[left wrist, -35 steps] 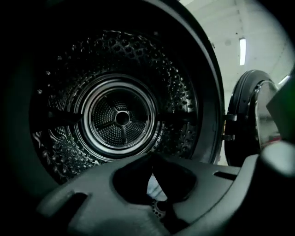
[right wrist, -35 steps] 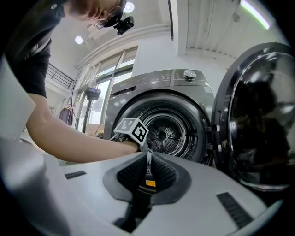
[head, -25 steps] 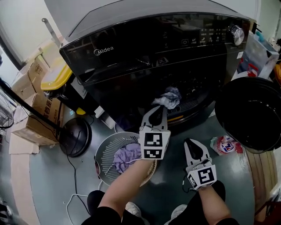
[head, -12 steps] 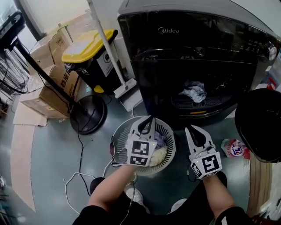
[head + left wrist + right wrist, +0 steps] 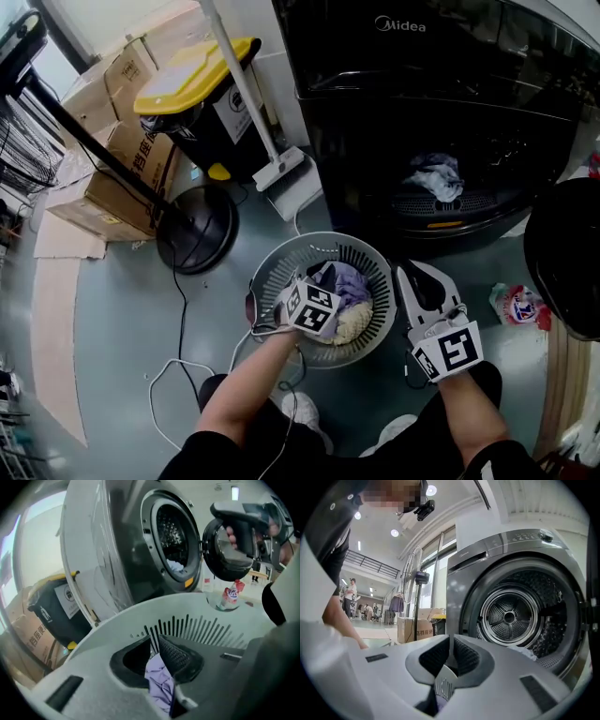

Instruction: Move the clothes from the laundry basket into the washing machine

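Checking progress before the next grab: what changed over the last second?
The left gripper came down from the open washing machine into the laundry basket, jaws together. The right gripper stayed shut beside the basket; the clothes inside the machine are unchanged.

I've got the washing machine (image 5: 441, 103) clipped along the top edge | its door (image 5: 567, 253) runs off the right side | laundry basket (image 5: 279, 270): whatever lies under the purple garment (image 5: 347, 279) is buried from me | pouch (image 5: 517, 305) on the floor (image 5: 122, 319): print too small to read | fan (image 5: 17, 131) half out of frame, left
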A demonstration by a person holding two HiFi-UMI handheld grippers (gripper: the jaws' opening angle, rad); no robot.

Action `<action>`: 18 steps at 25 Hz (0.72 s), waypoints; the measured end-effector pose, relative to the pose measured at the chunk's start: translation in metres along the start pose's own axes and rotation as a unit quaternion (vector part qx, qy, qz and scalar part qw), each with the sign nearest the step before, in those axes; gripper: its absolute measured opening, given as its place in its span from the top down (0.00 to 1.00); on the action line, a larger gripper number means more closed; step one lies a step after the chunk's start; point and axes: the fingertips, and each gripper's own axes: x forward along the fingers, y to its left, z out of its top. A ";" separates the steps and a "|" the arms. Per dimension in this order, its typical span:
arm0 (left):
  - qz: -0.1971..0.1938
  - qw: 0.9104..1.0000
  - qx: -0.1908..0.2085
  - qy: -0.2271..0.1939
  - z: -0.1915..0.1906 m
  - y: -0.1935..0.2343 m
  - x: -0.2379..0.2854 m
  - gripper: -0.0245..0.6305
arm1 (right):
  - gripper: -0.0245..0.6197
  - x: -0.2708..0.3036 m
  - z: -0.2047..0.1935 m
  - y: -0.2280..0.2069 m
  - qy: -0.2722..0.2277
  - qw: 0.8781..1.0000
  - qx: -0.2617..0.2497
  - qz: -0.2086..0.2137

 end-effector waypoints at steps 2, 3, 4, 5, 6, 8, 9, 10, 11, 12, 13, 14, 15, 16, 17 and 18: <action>-0.037 0.998 0.031 0.044 -0.022 -0.011 0.022 0.82 | 0.94 -0.005 -0.003 -0.005 0.001 1.000 0.000 -0.008; -0.054 0.995 0.055 0.068 -0.035 -0.017 0.033 0.73 | 0.94 -0.008 -0.005 -0.008 0.002 1.000 0.000 -0.013; -0.069 0.990 0.084 0.090 -0.047 -0.022 0.042 0.71 | 0.93 -0.012 -0.007 -0.012 0.002 1.000 0.000 -0.018; -0.081 0.984 0.114 0.111 -0.061 -0.027 0.052 0.67 | 0.93 -0.016 -0.009 -0.016 0.003 1.000 0.001 -0.024; -0.095 0.977 0.139 0.133 -0.075 -0.031 0.060 0.63 | 0.92 -0.020 -0.012 -0.020 0.004 1.000 0.001 -0.029; -0.127 0.961 0.175 0.170 -0.103 -0.040 0.075 0.50 | 0.91 -0.027 -0.019 -0.025 0.010 0.999 -0.001 -0.036; -0.142 0.954 0.188 0.185 -0.115 -0.044 0.082 0.48 | 0.91 -0.029 -0.025 -0.028 0.015 0.999 -0.002 -0.039; -0.152 0.948 0.197 0.198 -0.125 -0.045 0.088 0.45 | 0.90 -0.031 -0.032 -0.031 0.021 0.999 -0.001 -0.041; -0.160 0.943 0.202 0.209 -0.134 -0.046 0.095 0.43 | 0.90 -0.032 -0.039 -0.033 0.027 0.999 0.003 -0.042; -0.164 0.940 0.203 0.220 -0.142 -0.046 0.102 0.39 | 0.89 -0.033 -0.046 -0.035 0.033 0.999 0.006 -0.043; -0.167 0.938 0.201 0.228 -0.150 -0.046 0.108 0.35 | 0.88 -0.034 -0.051 -0.035 0.039 0.998 0.007 -0.042; -0.168 0.937 0.199 0.233 -0.156 -0.047 0.115 0.32 | 0.87 -0.035 -0.053 -0.035 0.043 0.998 0.007 -0.040; -0.170 0.936 0.197 0.238 -0.163 -0.047 0.121 0.29 | 0.86 -0.036 -0.054 -0.034 0.046 0.998 0.005 -0.038; -0.171 0.934 0.196 0.244 -0.169 -0.047 0.127 0.26 | 0.86 -0.036 -0.053 -0.033 0.046 0.998 0.002 -0.036; -0.173 0.932 0.195 0.249 -0.175 -0.047 0.133 0.24 | 0.85 -0.036 -0.052 -0.032 0.045 0.998 -0.001 -0.034; -0.176 0.931 0.193 0.256 -0.180 -0.047 0.137 0.22 | 0.84 -0.036 -0.051 -0.030 0.044 0.999 -0.002 -0.032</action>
